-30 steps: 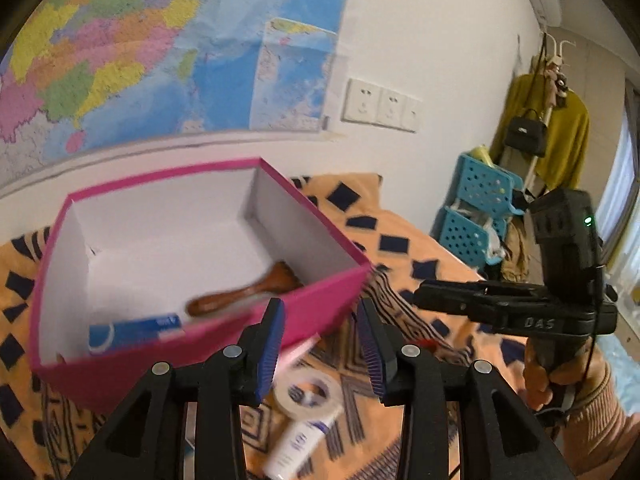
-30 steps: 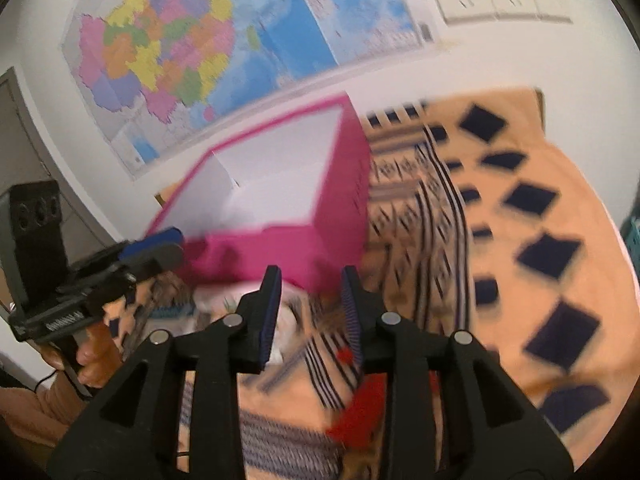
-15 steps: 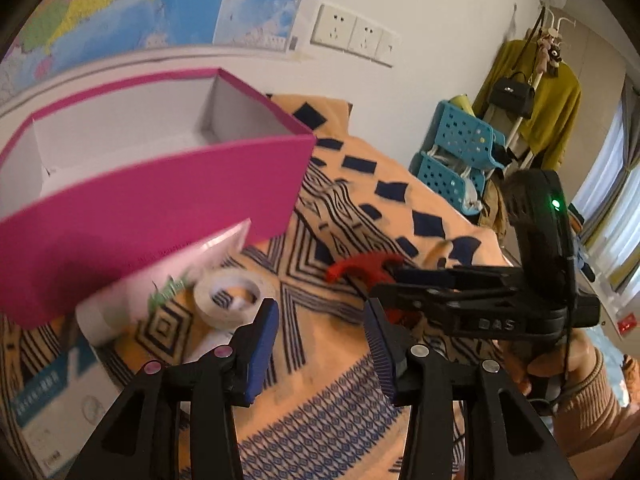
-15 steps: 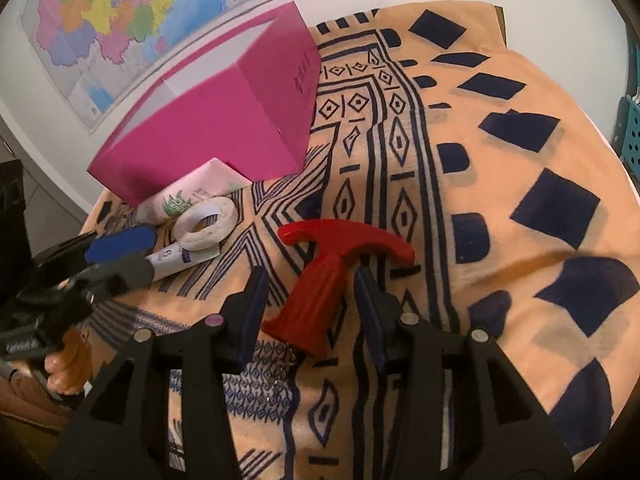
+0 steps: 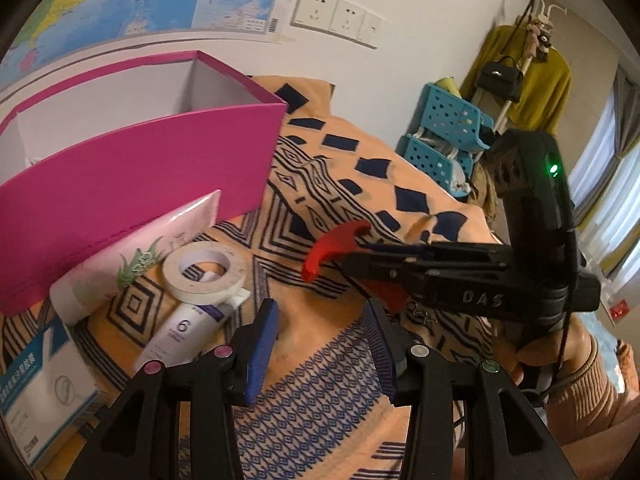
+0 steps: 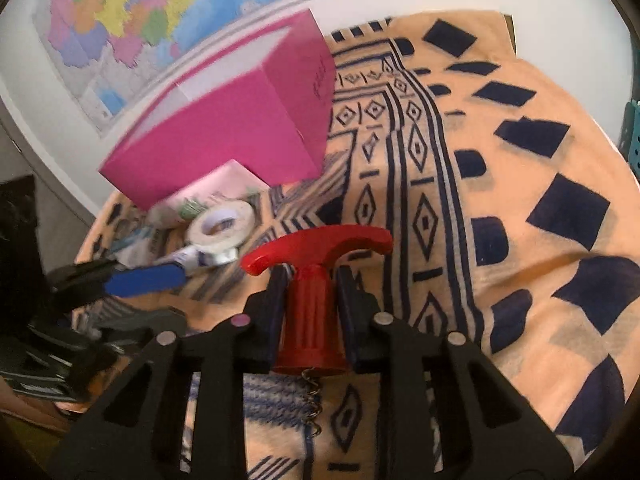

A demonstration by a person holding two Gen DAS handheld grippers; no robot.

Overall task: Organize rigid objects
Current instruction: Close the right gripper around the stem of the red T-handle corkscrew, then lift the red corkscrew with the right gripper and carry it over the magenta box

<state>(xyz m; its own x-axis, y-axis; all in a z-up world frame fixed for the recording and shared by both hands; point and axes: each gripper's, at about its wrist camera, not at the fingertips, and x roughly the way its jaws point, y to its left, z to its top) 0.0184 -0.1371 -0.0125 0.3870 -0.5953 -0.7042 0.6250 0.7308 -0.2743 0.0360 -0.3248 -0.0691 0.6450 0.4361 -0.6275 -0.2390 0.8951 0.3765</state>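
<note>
A red corkscrew (image 6: pixel 312 280) with a T-shaped handle lies on the patterned orange cloth (image 6: pixel 520 208). My right gripper (image 6: pixel 310 300) has its pads on both sides of the red body and is shut on it. The corkscrew also shows in the left wrist view (image 5: pixel 332 244), with the right gripper (image 5: pixel 360 256) over it. My left gripper (image 5: pixel 320 344) is open and empty above the cloth. An open pink box (image 5: pixel 132 176) stands at the left. A tape roll (image 5: pixel 204 272), a white tube (image 5: pixel 188 328) and a pale pink tube (image 5: pixel 132 256) lie in front of it.
A blue and white carton (image 5: pixel 36 392) lies at the lower left. Blue baskets (image 5: pixel 444 140) and a coat rack (image 5: pixel 520 68) stand beyond the table's right side. A wall map (image 6: pixel 132 12) and sockets (image 5: pixel 336 16) are behind the box.
Both grippers came down from the box toward the cloth. My right gripper moved forward around the red corkscrew and closed on its body. My left gripper stays open.
</note>
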